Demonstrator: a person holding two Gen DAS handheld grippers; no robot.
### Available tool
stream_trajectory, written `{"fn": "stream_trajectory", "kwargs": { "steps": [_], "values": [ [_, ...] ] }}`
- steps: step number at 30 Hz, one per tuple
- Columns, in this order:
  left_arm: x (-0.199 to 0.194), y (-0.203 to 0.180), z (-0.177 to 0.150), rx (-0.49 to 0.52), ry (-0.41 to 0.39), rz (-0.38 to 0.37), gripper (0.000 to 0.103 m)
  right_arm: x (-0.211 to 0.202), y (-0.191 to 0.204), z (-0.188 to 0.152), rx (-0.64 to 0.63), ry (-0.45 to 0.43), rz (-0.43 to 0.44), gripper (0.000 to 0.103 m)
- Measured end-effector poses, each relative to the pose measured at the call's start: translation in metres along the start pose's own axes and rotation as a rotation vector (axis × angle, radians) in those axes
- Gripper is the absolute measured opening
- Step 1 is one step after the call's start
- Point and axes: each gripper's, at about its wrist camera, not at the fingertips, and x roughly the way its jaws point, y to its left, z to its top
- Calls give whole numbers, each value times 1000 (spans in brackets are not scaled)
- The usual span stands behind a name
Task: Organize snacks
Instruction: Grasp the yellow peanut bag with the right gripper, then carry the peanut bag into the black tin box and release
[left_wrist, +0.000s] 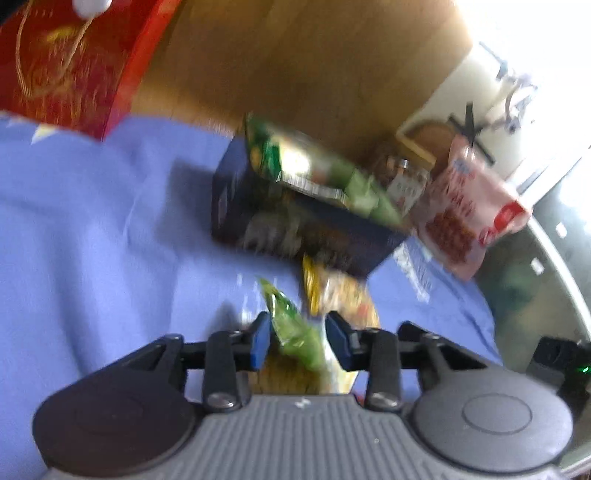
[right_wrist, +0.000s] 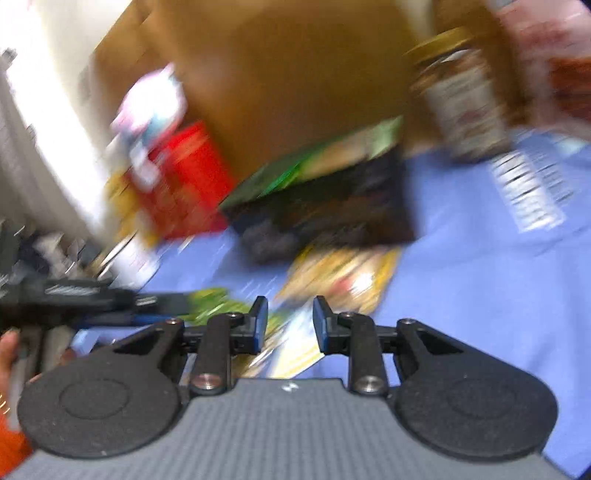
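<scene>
Low centre of the left wrist view: left gripper with a green snack packet between its pads, contact too blurred to tell | dark box mid-frame, green bag on top, likely the collection point | right gripper parted above a yellow packet, grasping nothing | blue cloth beneath.

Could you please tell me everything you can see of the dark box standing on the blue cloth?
The dark box is a rectangular carton, apparently cardboard, navy to black with blurred printed pictures on its sides. It stands on the blue cloth before a brown wooden surface. A green snack bag lies across its top, and a yellow packet lies at its base. Motion blur hides any lettering.
</scene>
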Motion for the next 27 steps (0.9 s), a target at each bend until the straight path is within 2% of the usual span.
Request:
{"fn": "stream_trajectory", "kwargs": {
  "steps": [3, 4, 5, 7, 10, 12, 14, 15, 16, 18, 20, 22, 25, 27],
  "values": [
    [15, -7, 20, 17, -6, 11, 43, 3, -20, 13, 45, -23, -68, 31],
    [26, -10, 27, 17, 1, 1, 48, 8, -24, 15, 56, -20, -80, 31],
    [35, -13, 32, 14, 20, -5, 49, 13, -28, 16, 65, -13, -93, 32],
    [57, -23, 37, 32, 56, 2, 50, 22, -34, 16, 79, 8, -98, 32],
    [82, -35, 37, 73, 81, 10, 59, 33, -39, 12, 99, 27, -82, 33],
    [103, -39, 34, 84, 129, 22, 58, 37, -41, 8, 100, 35, -69, 35],
    [116, -39, 29, 87, 160, 30, 51, 43, -38, 4, 101, 34, -55, 35],
    [118, -41, 24, 96, 149, 31, 49, 45, -36, 3, 96, 35, -48, 34],
    [116, -43, 19, 121, 140, 41, 35, 46, -32, 1, 83, 34, -51, 31],
    [110, -46, 13, 122, 147, 30, 29, 44, -26, -1, 54, 36, -48, 13],
    [95, -49, 12, 113, 128, 5, 28, 37, -22, -1, 53, 28, -24, 13],
    [73, -57, 16, 126, 75, -29, 28, 26, -12, 1, 28, -9, -14, 13],
    [45, -68, 30, 150, -9, -68, 29, 7, 6, 16, -31, -99, 12, 13],
    [36, -74, 45, 157, -72, -87, 34, 1, 17, 32, -63, -170, 17, 13]
  ]
}}
